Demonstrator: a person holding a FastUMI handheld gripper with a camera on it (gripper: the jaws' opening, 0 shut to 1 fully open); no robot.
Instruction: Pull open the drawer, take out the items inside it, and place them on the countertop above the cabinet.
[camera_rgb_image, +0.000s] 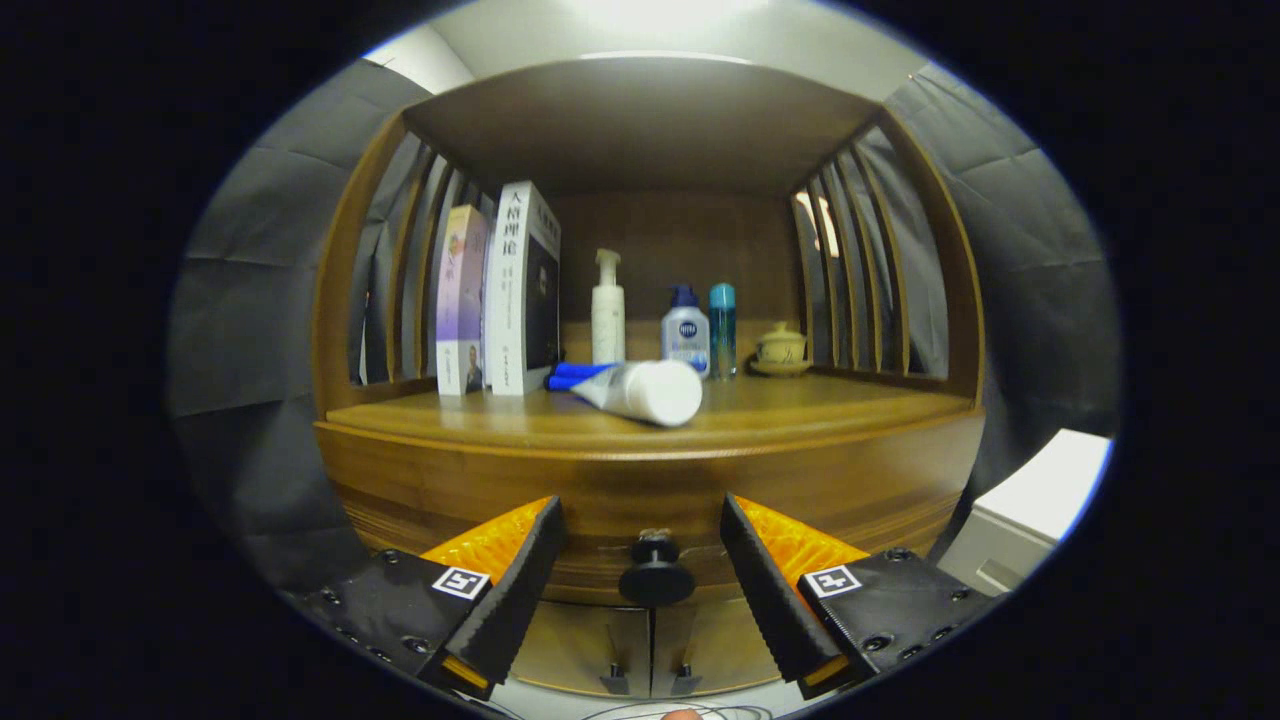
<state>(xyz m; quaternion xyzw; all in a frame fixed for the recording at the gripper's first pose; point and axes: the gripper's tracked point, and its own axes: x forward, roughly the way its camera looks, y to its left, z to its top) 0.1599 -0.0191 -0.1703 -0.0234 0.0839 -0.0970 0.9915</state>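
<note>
A wooden cabinet faces me, its drawer front (650, 500) closed under the countertop (800, 410). A dark round knob (655, 575) sticks out of the drawer front, in line with the gap between my fingers and a little ahead of them. My gripper (645, 540) is open, its fingers to either side of the knob without touching it. A white tube with a blue end (630, 388) lies on its side on the countertop. The drawer's inside is hidden.
On the countertop stand two books (500, 295) at the left, a white pump bottle (607, 310), a blue-capped bottle (686, 330), a teal bottle (722, 328) and a small lidded cup (780, 348). Slatted sides and a top shelf enclose it. Two lower doors (650, 650) sit below. A white box (1040, 500) stands right.
</note>
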